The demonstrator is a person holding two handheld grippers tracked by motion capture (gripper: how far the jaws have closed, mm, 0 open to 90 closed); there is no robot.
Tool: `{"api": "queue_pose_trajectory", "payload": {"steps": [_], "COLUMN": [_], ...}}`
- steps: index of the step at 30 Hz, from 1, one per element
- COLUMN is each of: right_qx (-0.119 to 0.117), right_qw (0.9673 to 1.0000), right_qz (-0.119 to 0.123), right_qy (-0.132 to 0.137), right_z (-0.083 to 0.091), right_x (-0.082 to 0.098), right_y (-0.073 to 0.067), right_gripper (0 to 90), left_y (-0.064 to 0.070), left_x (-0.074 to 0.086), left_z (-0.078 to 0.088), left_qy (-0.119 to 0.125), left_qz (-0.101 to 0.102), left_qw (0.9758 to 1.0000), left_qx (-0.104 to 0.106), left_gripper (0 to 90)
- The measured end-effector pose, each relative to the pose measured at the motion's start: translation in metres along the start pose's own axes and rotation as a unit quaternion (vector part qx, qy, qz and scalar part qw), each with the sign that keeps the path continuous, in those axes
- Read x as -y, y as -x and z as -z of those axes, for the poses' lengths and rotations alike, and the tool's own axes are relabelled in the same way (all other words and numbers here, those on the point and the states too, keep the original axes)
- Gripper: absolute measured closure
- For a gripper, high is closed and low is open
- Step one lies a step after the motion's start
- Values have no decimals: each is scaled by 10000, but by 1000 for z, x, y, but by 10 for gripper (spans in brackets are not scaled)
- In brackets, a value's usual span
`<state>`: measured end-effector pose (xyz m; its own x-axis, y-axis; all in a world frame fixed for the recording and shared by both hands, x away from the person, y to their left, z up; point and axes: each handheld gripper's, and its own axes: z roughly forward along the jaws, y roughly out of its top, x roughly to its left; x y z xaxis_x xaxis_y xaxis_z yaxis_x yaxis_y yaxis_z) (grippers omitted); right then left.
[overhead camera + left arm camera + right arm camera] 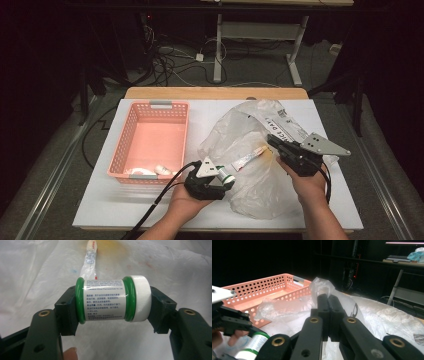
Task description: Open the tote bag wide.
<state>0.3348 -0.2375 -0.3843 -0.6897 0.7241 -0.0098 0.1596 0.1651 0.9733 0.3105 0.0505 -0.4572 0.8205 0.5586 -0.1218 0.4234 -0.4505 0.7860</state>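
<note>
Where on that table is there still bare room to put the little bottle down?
Bare white table lies along the near edge in front of the pink basket, and the far strip behind the plastic bag. Most of the basket floor is free too. The right half is crowded: the bag sprawls there, a tube inside.

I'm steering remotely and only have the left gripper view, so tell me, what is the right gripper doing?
Observer: The right gripper is shut on a fold of the plastic bag, holding it up.
Operator: Where's the basket from my bottle?
Observer: The pink basket sits on the table's left, just beyond the left gripper holding the bottle.
Operator: Anything in the basket?
Observer: Small white items lie at its near end; I cannot tell what they are.
</note>
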Motion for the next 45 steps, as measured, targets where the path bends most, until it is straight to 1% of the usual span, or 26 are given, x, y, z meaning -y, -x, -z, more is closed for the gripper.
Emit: {"api": "queue_pose_trajectory", "payload": {"steps": [2,4,8,11,15,19,20,25,29,31,33,36,42,45], "right_qx": [0,-1,7,-2,10,20,21,8,7,0,12,-2,-1,15], "right_qw": [10000,10000,10000,10000,10000,10000,10000,10000,10000,10000,10000,10000,10000,10000], "right_qz": [-5,-3,0,-6,-9,-23,-20,-5,11,22,23,-5,7,-15], "right_qy": [-3,-5,3,24,47,41,43,35,27,34,31,26,42,52], "right_z": [0,0,0,1,2,3,4,3,1,1,1,0,1,2], "right_x": [0,0,0,-1,-1,-1,-1,-1,-2,-2,-2,-1,-1,-1], "right_y": [0,0,0,1,2,3,3,2,0,-1,-1,-1,1,1], "right_gripper": [900,900,900,900,900,900,900,900,900,900,900,900,900,900], "left_y": [2,4,9,15,23,26,27,26,25,25,26,27,22,19], "left_x": [-4,-9,-18,-23,-27,-26,-26,-21,-21,-23,-25,-30,-40,-44], "left_z": [-8,-17,-36,-46,-49,-43,-40,-29,-28,-31,-35,-45,-67,-78], "left_qy": [38,44,50,91,149,150,181,176,218,232,215,205,80,4], "left_qz": [21,-13,-49,-67,-108,-184,-164,-181,-125,-95,-120,-100,-89,-170], "left_qw": [10000,9999,9999,9998,9996,9996,9995,9995,9994,9994,9993,9993,9995,9995], "left_qx": [31,99,124,162,225,181,186,186,229,257,272,310,279,261], "left_gripper": [348,348,348,347,347,347,348,348,349,348,349,348,348,348]}}
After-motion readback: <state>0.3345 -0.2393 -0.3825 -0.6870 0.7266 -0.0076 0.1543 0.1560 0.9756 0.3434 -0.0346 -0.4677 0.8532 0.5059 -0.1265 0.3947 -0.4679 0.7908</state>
